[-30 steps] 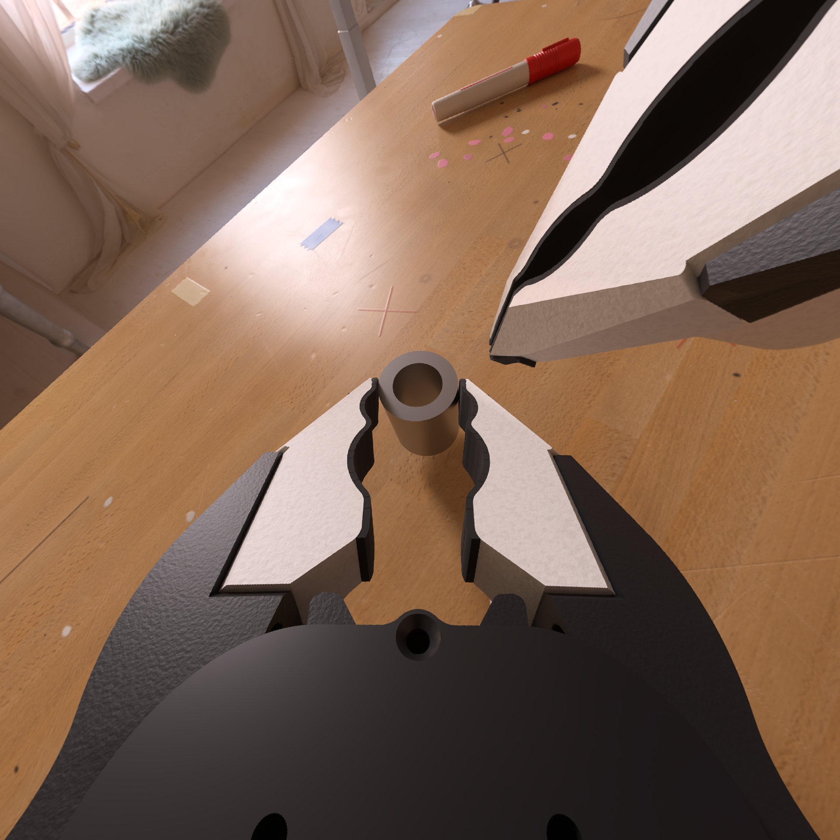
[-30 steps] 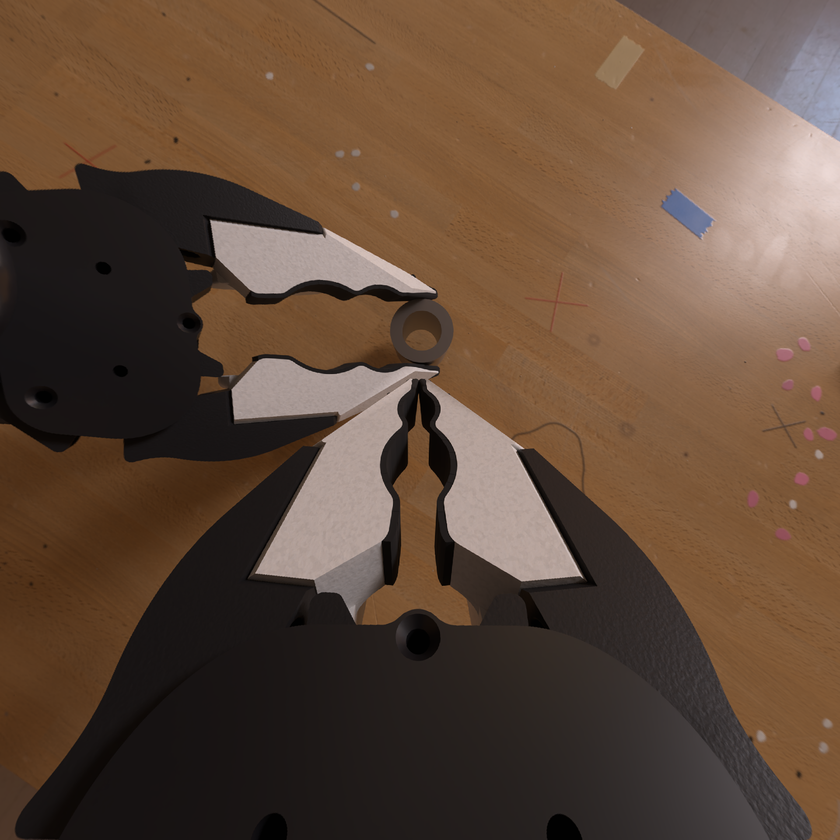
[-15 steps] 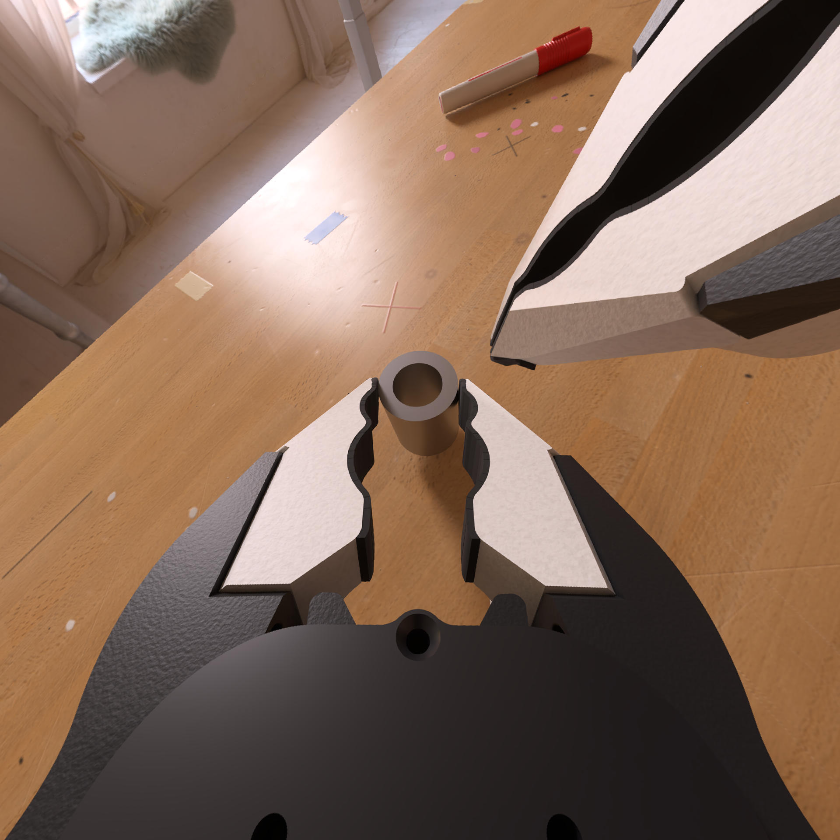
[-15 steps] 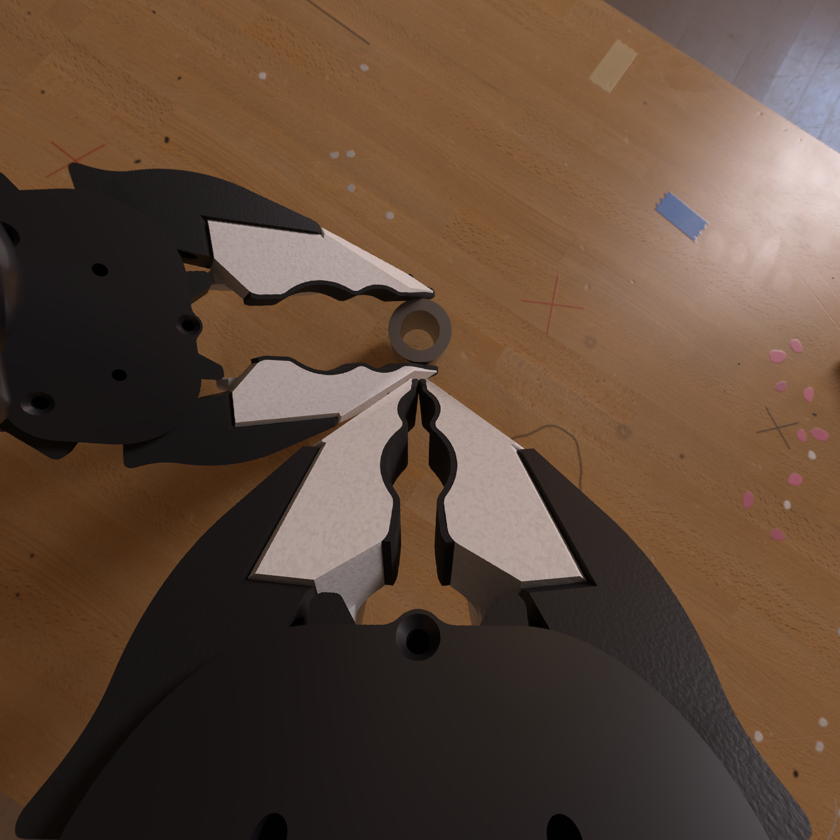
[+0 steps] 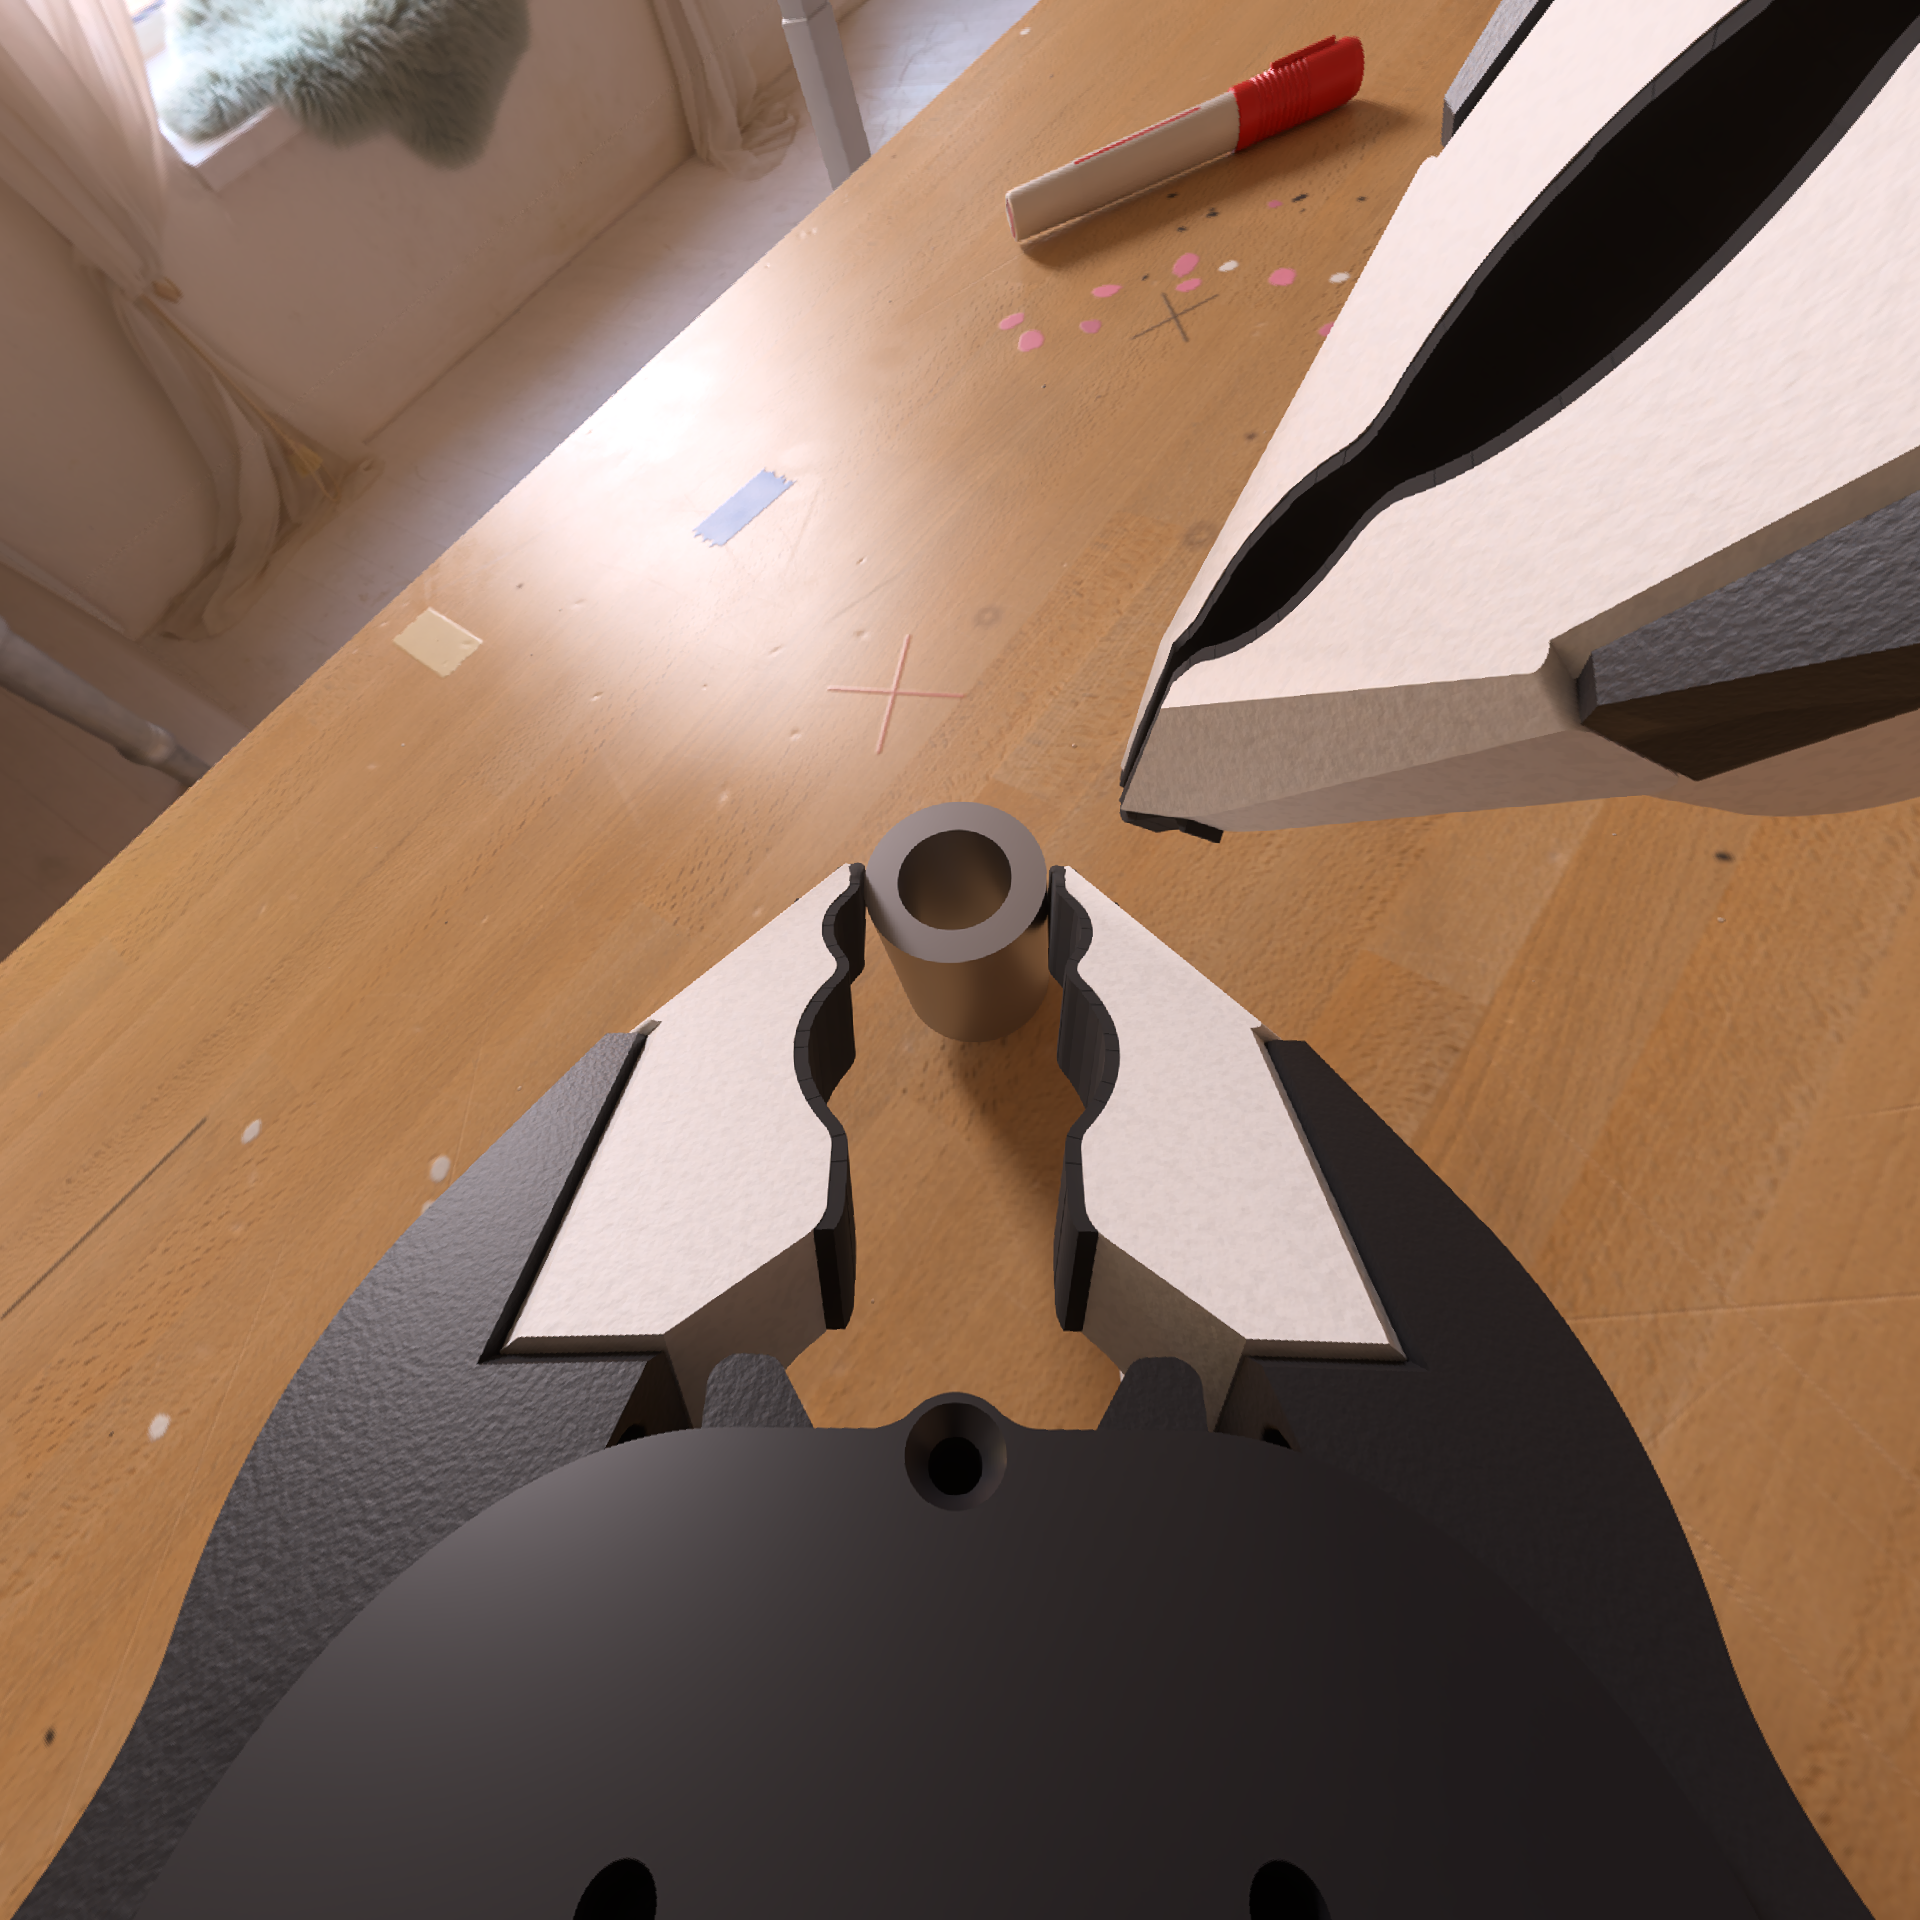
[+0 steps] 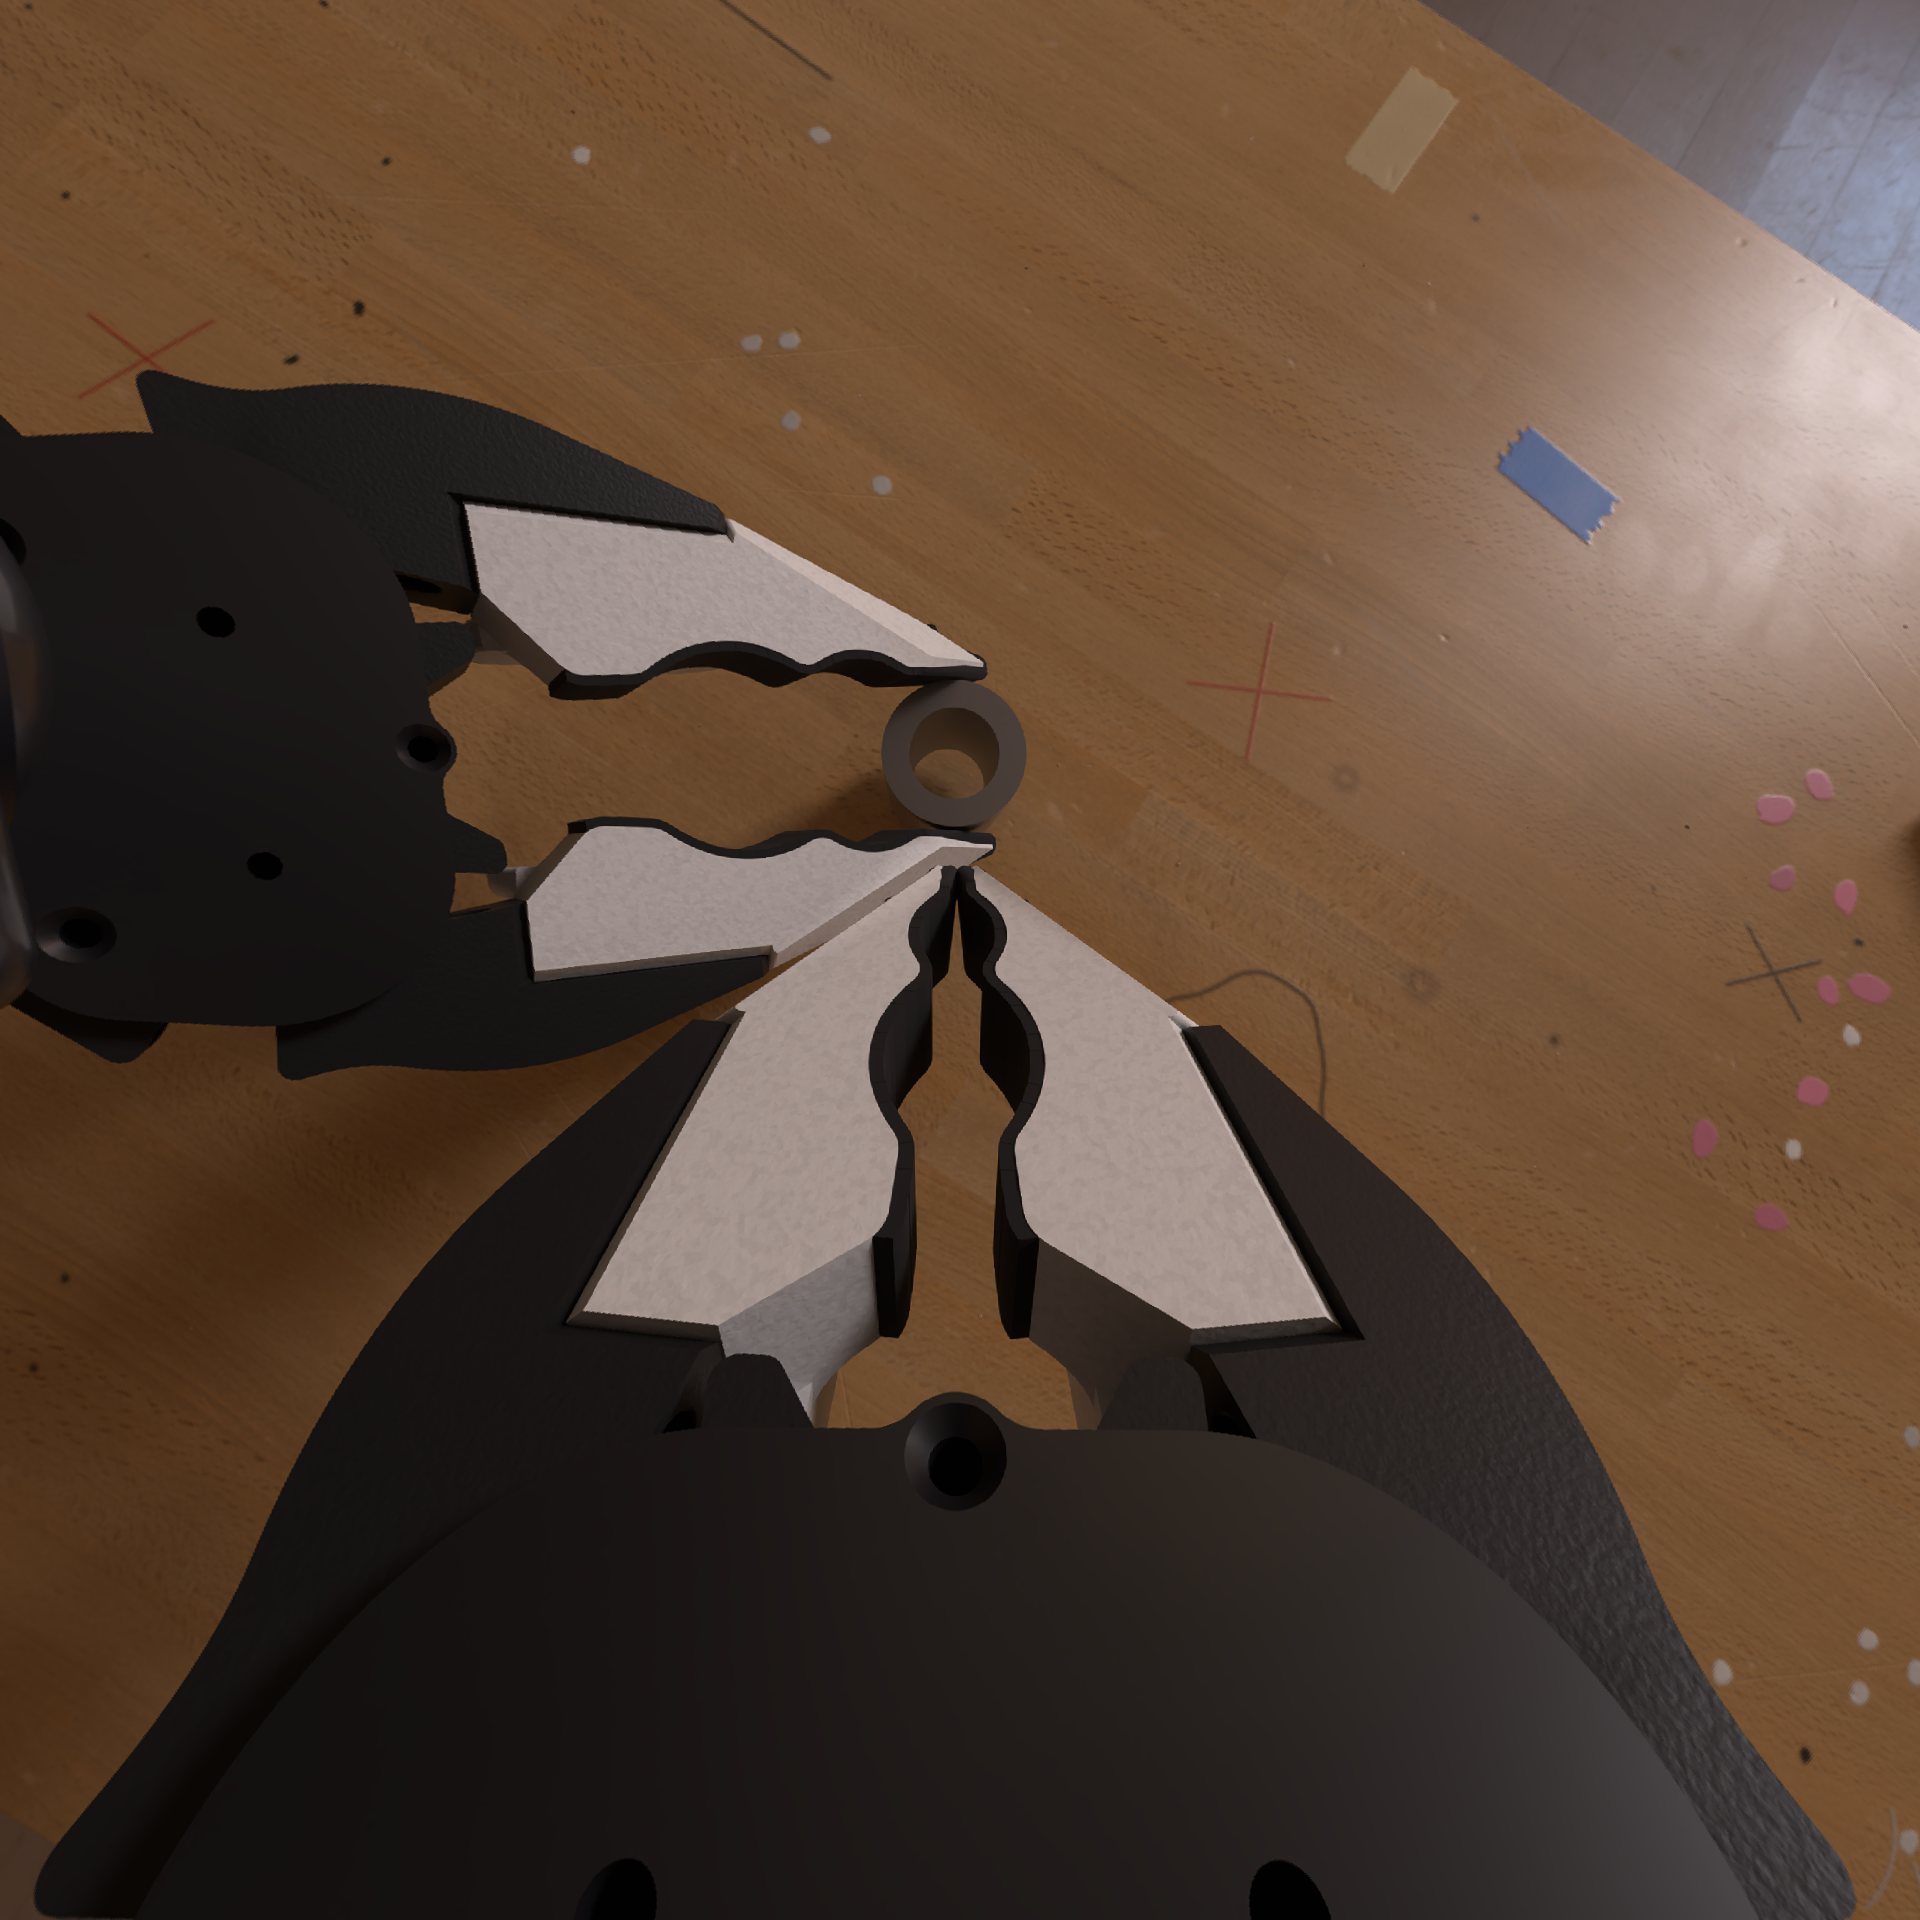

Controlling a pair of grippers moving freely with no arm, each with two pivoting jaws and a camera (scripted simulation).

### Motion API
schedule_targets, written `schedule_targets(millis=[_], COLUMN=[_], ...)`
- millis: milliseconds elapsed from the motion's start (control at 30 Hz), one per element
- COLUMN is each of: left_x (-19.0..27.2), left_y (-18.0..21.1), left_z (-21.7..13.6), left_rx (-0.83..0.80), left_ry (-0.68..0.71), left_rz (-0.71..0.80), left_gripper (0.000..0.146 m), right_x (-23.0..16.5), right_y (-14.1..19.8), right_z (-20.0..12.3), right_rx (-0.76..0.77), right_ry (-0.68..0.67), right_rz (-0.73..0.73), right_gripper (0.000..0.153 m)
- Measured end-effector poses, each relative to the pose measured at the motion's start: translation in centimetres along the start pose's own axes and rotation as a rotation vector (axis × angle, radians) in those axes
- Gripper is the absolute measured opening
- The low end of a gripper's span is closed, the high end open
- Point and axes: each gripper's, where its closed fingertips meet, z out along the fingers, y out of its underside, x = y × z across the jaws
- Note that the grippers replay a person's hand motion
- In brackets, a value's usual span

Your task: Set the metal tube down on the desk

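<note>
While the left tool (image 5: 954, 883) clamps the metal tube (image 5: 956, 914) between its fingertips, the tube stands upright, open end up, its lower end at or just above the wooden surface (image 5: 520, 935); contact cannot be confirmed from either view. Right tool (image 6: 954, 883) has its fingers pressed together on nothing, tips just beside the left tool's near finger and close to the tube. Judgement: tube is short, thick-walled and rigid, likely heavy for its bulk, with a smooth, slippery wall; no crush risk. Grip sits only at the extreme fingertips on the outer wall near the top rim, so it may pivot or slip. A hold deeper in the scalloped recesses would be steadier. Once freed lying down, it would roll.
</note>
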Motion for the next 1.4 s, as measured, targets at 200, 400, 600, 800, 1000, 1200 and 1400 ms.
schedule_targets(millis=[200,400,600,800,1000,1200,1400], left_x=[0.01,-0.01,-0.04,-0.12,-0.15,-0.23,-0.28], left_y=[-0.01,-0.03,-0.03,-0.03,0.07,0.07,0.07], left_z=[0.07,0.13,0.13,0.15,0.22,0.22,0.21], left_rx=[-0.001,0.000,0.000,0.000,-0.007,-0.007,-0.006], left_ry=[0.005,0.008,0.006,0.004,0.001,-0.003,0.000], left_rz=[0.003,0.008,0.010,0.005,0.006,0.003,-0.004], left_gripper=[0.035,0.035,0.035,0.035,0.035,0.035,0.035], right_x=[0.05,0.07,0.17,0.19,0.24,0.18,0.15], right_y=[0.06,0.19,0.25,0.20,0.22,0.16,0.14], right_z=[0.02,0.08,0.09,0.15,0.21,0.21,0.21], right_rx=[-0.017,-0.042,-0.109,-0.146,-0.182,-0.224,-0.252], right_ry=[-0.026,-0.063,-0.107,-0.148,-0.136,-0.127,-0.130], right_rz=[0.026,0.045,0.044,0.044,0.017,-0.007,-0.038], right_gripper=[0.000,0.000,0.000,0.000,0.000,0.000,0.000])
